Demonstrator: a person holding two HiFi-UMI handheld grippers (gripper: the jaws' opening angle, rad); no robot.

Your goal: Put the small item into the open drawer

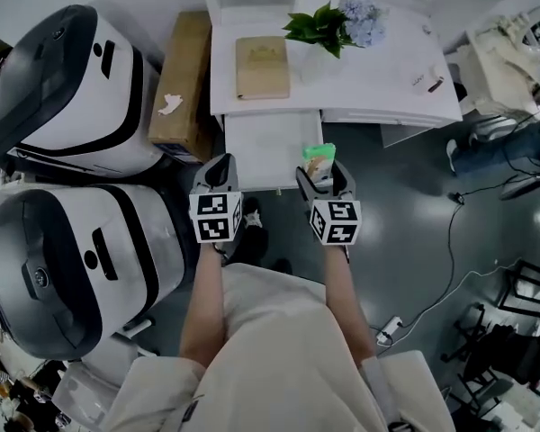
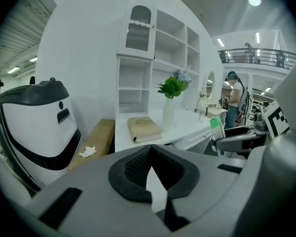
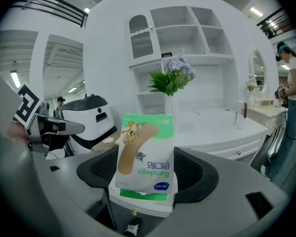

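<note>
A small green and white bandage box [image 1: 319,158] [image 3: 145,157] stands upright between the jaws of my right gripper [image 1: 322,174] [image 3: 147,174], which is shut on it. The box hangs just in front of the right end of the open white drawer [image 1: 261,151] that juts from the desk [image 1: 378,79]. My left gripper [image 1: 219,171] [image 2: 151,169] is at the drawer's front left corner, its dark pads closed together with nothing between them. In the left gripper view the right gripper [image 2: 237,142] and its green box show at the right.
On the desk lie a tan book [image 1: 262,67] [image 2: 144,128], a vase of flowers [image 1: 328,27] [image 3: 171,80] and a small bottle [image 1: 429,83]. A cardboard box [image 1: 182,84] stands left of the desk. Two large white and black machines [image 1: 72,88] [image 1: 72,268] fill the left. A person [image 2: 234,100] stands far right.
</note>
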